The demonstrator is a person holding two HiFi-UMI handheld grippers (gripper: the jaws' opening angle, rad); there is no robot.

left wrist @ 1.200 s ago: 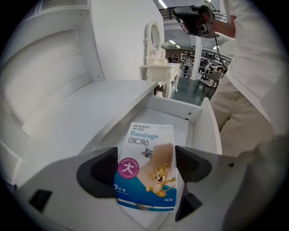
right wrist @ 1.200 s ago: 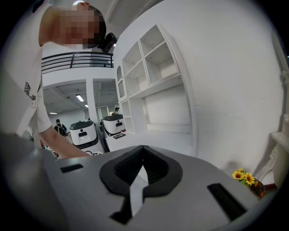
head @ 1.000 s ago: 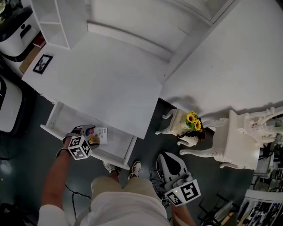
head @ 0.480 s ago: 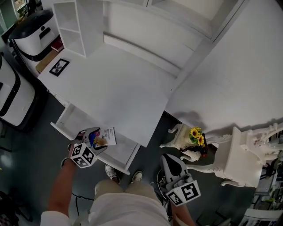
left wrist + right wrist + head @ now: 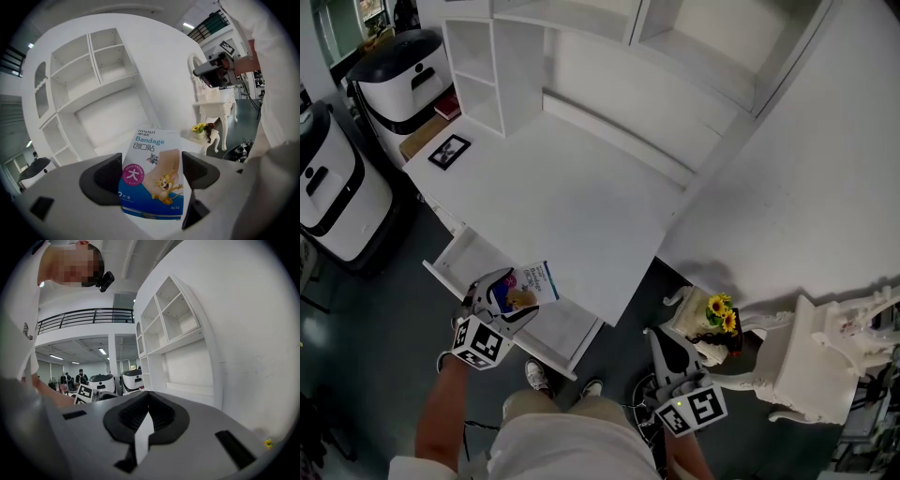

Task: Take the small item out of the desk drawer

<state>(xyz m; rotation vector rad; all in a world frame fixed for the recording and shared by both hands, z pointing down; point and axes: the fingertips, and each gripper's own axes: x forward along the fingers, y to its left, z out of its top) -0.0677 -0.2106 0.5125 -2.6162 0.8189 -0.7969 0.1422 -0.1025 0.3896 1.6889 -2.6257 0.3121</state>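
Two grippers show from above: at the left, over the open drawer [image 5: 467,258] of the white desk [image 5: 581,202], the left gripper [image 5: 508,298] has its jaws set wide and pressed on either side of a flat bandage packet [image 5: 539,281]. The packet is held up in the air just by the desk's front edge, its printed face toward that gripper's camera. Further right and lower, beside the person's legs, the right gripper [image 5: 664,339] has its jaws closed together with nothing between them, and just right of it stands a small white table [image 5: 692,321] bearing yellow flowers [image 5: 717,314], with a white chair [image 5: 797,328] beyond.
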